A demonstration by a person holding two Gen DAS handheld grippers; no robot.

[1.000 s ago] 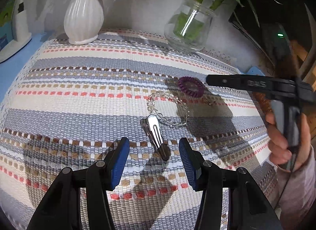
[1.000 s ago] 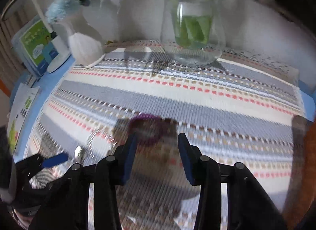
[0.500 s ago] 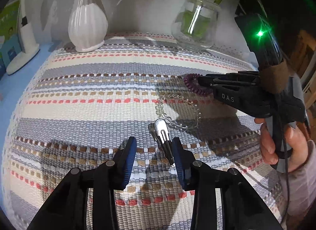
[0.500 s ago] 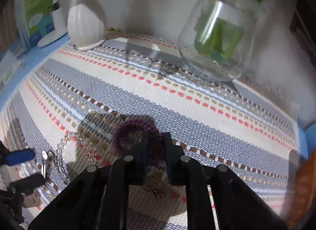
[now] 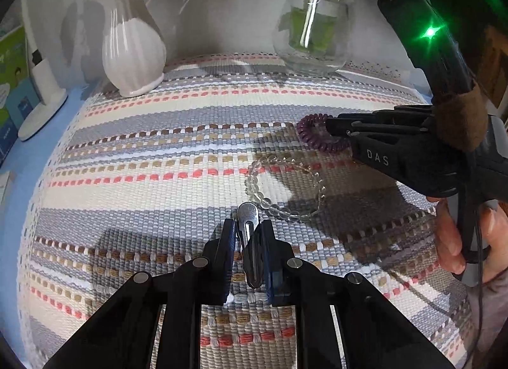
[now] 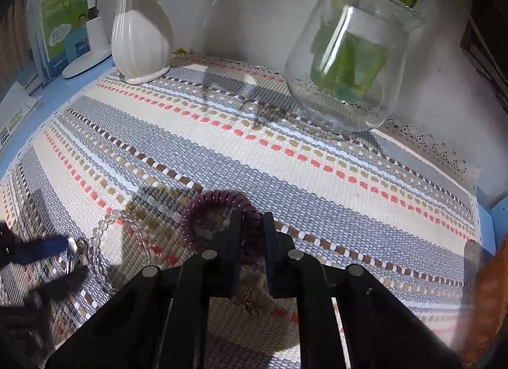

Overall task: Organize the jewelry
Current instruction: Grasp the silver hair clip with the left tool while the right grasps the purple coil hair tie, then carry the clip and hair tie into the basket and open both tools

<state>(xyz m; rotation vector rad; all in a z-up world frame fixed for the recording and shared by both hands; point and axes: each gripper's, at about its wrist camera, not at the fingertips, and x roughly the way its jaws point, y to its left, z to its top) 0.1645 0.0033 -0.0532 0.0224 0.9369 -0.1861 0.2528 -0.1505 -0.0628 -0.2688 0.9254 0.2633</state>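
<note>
A silver hair clip (image 5: 248, 213) lies on the striped woven mat (image 5: 158, 153). My left gripper (image 5: 249, 226) is closing, its blue pads pressing on the clip's sides. Just beyond the clip is a clear bead bracelet (image 5: 254, 175). Farther right, a purple spiral hair tie (image 5: 312, 137) is pinched by my right gripper (image 5: 331, 124). In the right wrist view that gripper (image 6: 250, 220) is closing with the tie's coil (image 6: 203, 207) between its pads. The bracelet (image 6: 104, 226) and the clip (image 6: 76, 254) show at its left. A small gold earring (image 6: 246, 299) lies under the fingers.
A white ribbed vase (image 5: 133, 48) and a glass vase with green stems (image 5: 312, 36) stand at the mat's far edge against the wall. A white lamp base (image 5: 35, 115) and booklets sit on the blue table at left. A person's hand (image 5: 451, 235) grips the right tool.
Both grippers have closed from wide apart: the left one slid forward around the hair clip, and the right one came down onto the purple hair tie.
</note>
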